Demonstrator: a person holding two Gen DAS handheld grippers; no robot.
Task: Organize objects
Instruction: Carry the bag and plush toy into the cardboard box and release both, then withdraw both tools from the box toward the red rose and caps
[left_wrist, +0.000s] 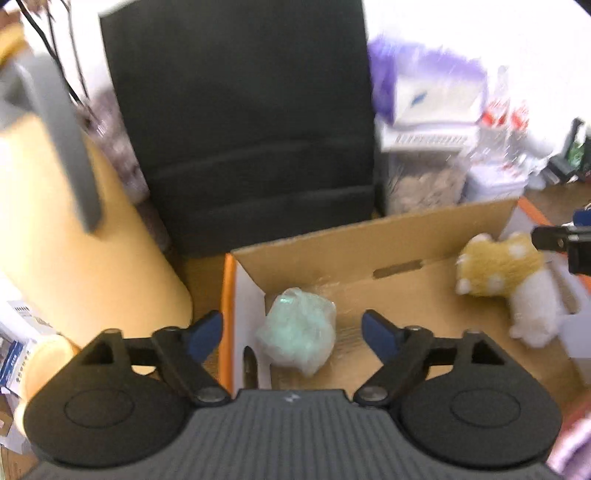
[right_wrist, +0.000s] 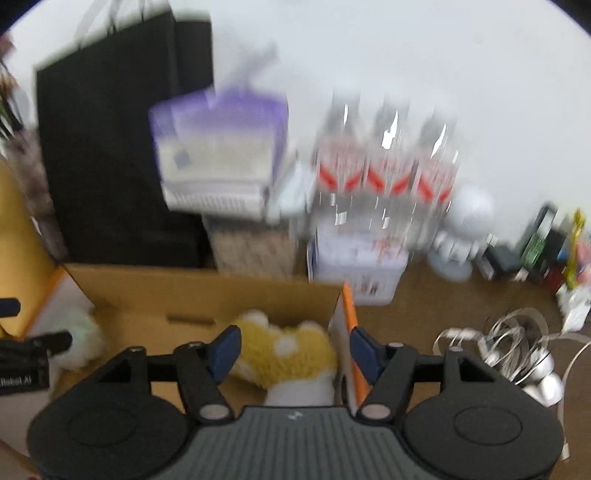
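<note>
Low in both frames our jaws stand wide and hold nothing: the left gripper (left_wrist: 292, 334) over the pale green bundle (left_wrist: 297, 334), the right gripper (right_wrist: 294, 352) over the yellow plush toy (right_wrist: 286, 354), both lying in the cardboard box (left_wrist: 369, 236). We should lift straight clear, sparing its walls.

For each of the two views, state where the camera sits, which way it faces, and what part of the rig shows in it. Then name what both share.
Left wrist: on the left gripper, facing forward and down into the cardboard box at the pale green bundle; its open fingers show.
Right wrist: on the right gripper, facing down over the yellow-and-white plush toy; its open fingers show.
Shared: box, both toys, black bag, each other's gripper.
</note>
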